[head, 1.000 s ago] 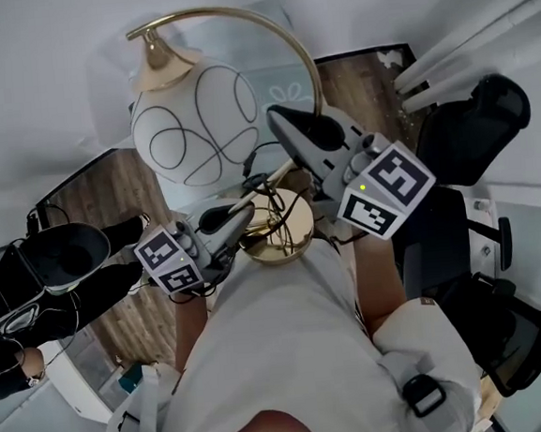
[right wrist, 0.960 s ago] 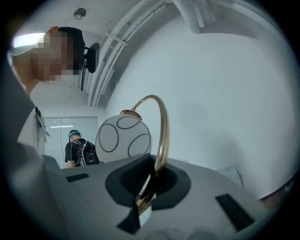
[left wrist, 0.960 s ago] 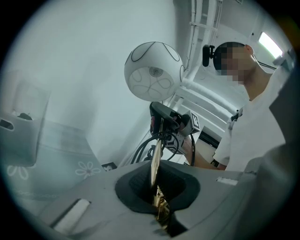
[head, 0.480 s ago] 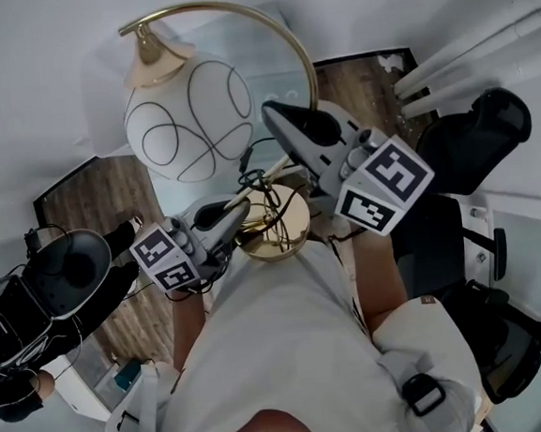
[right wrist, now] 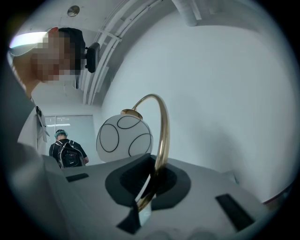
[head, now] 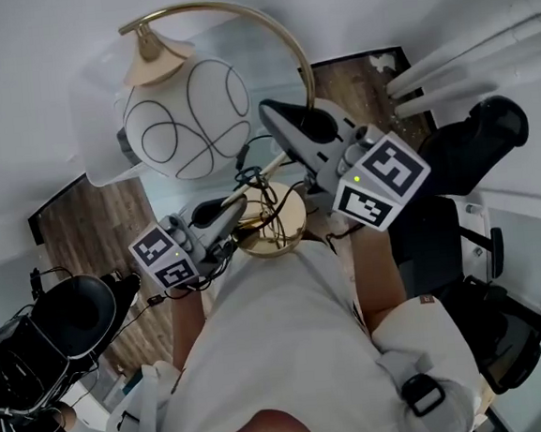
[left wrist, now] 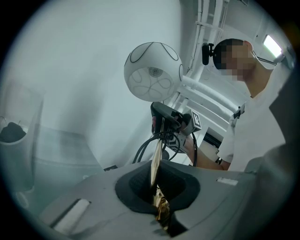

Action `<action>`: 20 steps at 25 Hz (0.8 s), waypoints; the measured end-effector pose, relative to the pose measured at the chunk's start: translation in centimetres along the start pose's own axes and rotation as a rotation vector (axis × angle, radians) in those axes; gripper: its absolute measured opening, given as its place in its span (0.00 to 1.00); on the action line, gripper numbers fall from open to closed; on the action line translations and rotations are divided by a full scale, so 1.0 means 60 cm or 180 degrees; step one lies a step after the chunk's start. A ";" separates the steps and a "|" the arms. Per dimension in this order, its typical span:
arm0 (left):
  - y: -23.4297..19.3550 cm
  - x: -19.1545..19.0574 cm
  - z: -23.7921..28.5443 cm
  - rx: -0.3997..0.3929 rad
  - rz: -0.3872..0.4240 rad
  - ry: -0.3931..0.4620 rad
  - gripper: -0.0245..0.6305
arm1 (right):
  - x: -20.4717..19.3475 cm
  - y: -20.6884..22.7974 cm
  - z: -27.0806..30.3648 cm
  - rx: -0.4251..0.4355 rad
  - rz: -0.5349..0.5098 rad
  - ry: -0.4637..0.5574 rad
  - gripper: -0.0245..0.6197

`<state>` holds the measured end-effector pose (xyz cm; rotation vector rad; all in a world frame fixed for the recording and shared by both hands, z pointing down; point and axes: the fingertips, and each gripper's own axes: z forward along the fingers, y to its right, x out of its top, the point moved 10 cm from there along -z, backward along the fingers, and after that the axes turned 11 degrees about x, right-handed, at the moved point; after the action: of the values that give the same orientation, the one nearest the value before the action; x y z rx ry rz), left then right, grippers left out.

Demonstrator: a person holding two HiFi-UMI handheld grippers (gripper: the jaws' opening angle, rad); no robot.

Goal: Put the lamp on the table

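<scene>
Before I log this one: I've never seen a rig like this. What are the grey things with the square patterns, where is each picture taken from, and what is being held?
There is no robot here. A person holds a grey hand-held tool in each hand, and the patterned cubes are part of those tools. The head view comes from a camera on the person's head, looking steeply down. The other two views come from cameras riding on each tool, looking along its jaws.

Both tools are shut on one lamp. The left tool clamps the thin gold rod just above the round base. The right tool clamps the curved gold stem higher up. The lamp appears to be held in the air. Whether a table lies under it is unclear.
</scene>
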<state>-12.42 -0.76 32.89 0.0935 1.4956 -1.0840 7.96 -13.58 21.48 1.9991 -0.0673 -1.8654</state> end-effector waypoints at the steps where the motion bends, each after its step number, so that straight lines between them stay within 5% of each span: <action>1: -0.010 0.002 0.007 -0.0001 0.0011 -0.0008 0.04 | -0.002 0.010 0.002 -0.0015 0.0003 -0.0004 0.04; 20: -0.113 0.028 0.140 -0.0133 0.0119 -0.0184 0.04 | -0.010 0.156 -0.011 -0.0129 0.0102 0.0097 0.04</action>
<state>-10.85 -10.90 36.66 0.0603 1.4584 -1.0171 10.75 -21.78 25.08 1.9870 -0.0522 -1.8020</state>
